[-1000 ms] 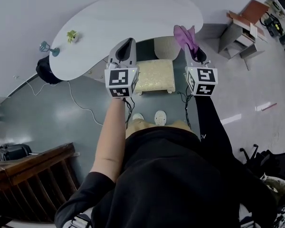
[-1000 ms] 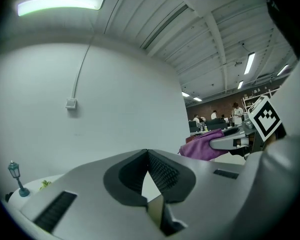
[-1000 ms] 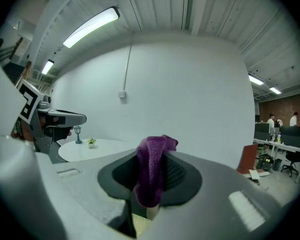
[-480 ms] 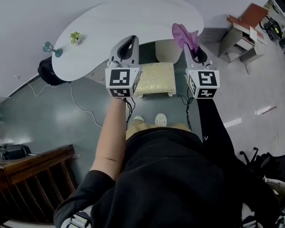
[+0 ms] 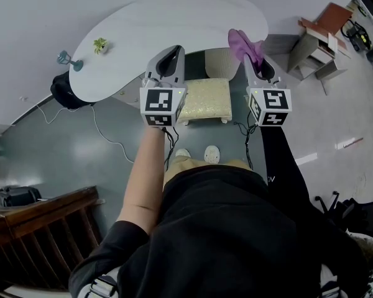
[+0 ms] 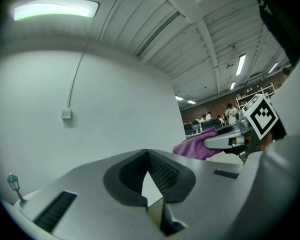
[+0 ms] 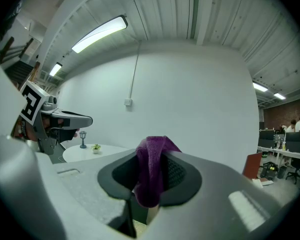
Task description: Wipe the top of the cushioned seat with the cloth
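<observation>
R claw point(image 5: 260, 72) clamped on cloth point(image 5: 241, 43) | L claw point(image 5: 168, 59) closed, empty | both barely shifted vs 1s ago, flanking seat point(image 5: 203, 98)

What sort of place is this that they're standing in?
Probably a quiet corner of a large open-plan office or lab: a white rounded table and a small cushioned seat by a bare wall, with desks farther off under strip lights.

We count two grippers, the left gripper point(image 5: 171, 53) and the right gripper point(image 5: 259, 67), one purple cloth point(image 5: 241, 44), one cushioned seat point(image 5: 203, 99) and one white worktop point(image 5: 168, 23) at the far side. On the worktop's left end stand one small plant point(image 5: 99, 45) and one little lamp point(image 5: 66, 59). Near us are two white shoes point(image 5: 211, 153).
</observation>
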